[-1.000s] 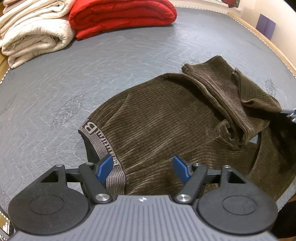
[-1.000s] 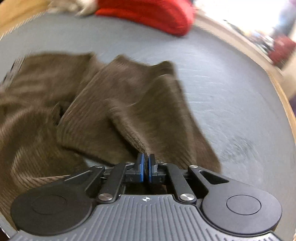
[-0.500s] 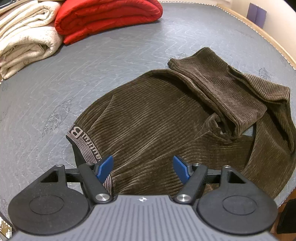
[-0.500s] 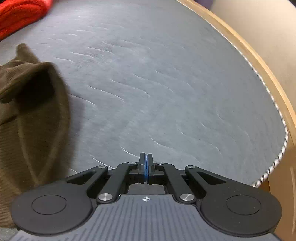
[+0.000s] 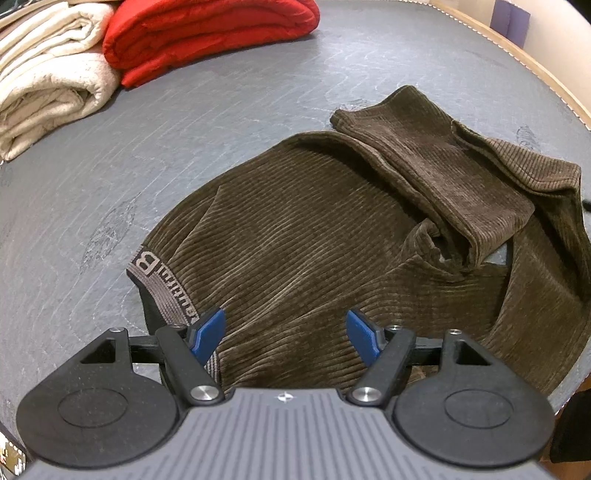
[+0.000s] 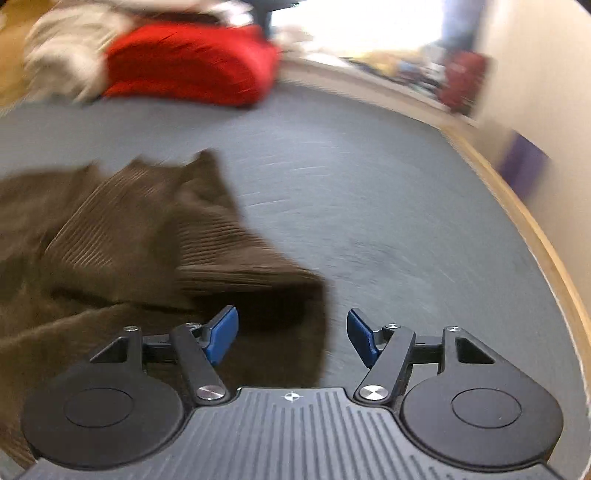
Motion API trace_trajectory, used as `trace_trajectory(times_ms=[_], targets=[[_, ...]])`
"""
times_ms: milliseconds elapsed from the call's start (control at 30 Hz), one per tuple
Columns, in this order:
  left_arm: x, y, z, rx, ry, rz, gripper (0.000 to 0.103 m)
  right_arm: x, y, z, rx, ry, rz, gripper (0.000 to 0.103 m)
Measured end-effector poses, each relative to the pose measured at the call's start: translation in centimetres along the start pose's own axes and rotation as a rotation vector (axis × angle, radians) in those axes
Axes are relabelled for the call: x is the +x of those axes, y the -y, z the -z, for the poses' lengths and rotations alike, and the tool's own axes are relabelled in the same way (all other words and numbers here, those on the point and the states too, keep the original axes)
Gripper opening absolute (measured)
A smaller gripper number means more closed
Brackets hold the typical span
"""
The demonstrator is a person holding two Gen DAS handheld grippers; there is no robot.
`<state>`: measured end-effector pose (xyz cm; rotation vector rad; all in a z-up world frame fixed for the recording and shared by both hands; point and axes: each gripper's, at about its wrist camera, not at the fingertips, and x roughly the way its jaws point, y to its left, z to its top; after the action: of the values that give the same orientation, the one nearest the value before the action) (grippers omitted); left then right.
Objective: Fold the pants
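— Grey quilted bedding lies under both our grippers. What sits closest to our left gripper?

— Its jaws stand wide, holding nothing, right over the waistband of the brown corduroy pants. Beyond it, the legs lie folded back in a rumpled heap.

— And our right gripper?

— Its jaws have just been opening and now stand wide, with a pant edge below them, unpinched; the view is blurred.

— Farther off?

— A folded red blanket and cream blankets, well apart from the pants.
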<state>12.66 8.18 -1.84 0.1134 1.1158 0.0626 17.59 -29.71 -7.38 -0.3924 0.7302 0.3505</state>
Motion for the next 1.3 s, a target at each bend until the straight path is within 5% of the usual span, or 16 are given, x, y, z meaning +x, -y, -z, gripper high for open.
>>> trace_trajectory(times_ms=[200, 333, 400, 467, 600, 767, 900, 967, 1133, 1200, 1267, 1300], targets=[[0.2, -1.7, 0.5, -0.024, -0.013, -0.018, 0.078, 5.2, -6.8, -1.2, -0.339, -0.105, 0.084, 0.066], [0.2, -2.9, 0.6, -0.046, -0.015, -0.024, 0.078, 6.7, -6.2, -2.1, -0.318, -0.131, 0.127, 0.057], [0.2, -3.2, 0.5, -0.051, -0.014, -0.026, 0.078, 6.1, -5.0, -2.5, -0.235, -0.121, 0.089, 0.018], [0.2, -3.2, 0.5, -0.052, -0.013, -0.025, 0.078, 5.3, -3.9, -2.9, -0.174, -0.085, 0.083, 0.000], [0.1, -2.5, 0.3, -0.039, -0.007, -0.017, 0.078, 2.5, -0.2, -3.1, 0.009, 0.011, 0.075, 0.000], [0.1, -1.2, 0.2, -0.010, -0.003, -0.008, 0.078, -1.6, 7.6, 0.1, 0.348, 0.079, 0.175, 0.000], [0.0, -0.4, 0.0, 0.012, 0.005, 0.002, 0.078, -4.3, 14.7, 6.1, 0.660, 0.012, 0.300, 0.000], [-0.2, -0.1, -0.2, 0.024, 0.015, 0.006, 0.078, -5.0, 16.7, 9.1, 0.771, -0.025, 0.286, 0.000], [-0.4, 1.0, -0.5, 0.040, 0.025, 0.022, 0.078, -5.6, 14.1, 8.5, 0.558, 0.049, 0.184, 0.005], [-0.1, 1.5, -0.6, 0.048, 0.016, 0.018, 0.078, -5.4, 11.5, 6.9, 0.405, 0.091, 0.131, 0.035], [0.1, 1.8, -0.6, 0.056, 0.009, 0.018, 0.078, -4.5, 8.1, 5.3, 0.228, 0.117, 0.107, 0.054], [0.3, 1.9, -0.6, 0.060, 0.006, 0.016, 0.078, -4.2, 6.5, 4.7, 0.151, 0.122, 0.091, 0.055]])
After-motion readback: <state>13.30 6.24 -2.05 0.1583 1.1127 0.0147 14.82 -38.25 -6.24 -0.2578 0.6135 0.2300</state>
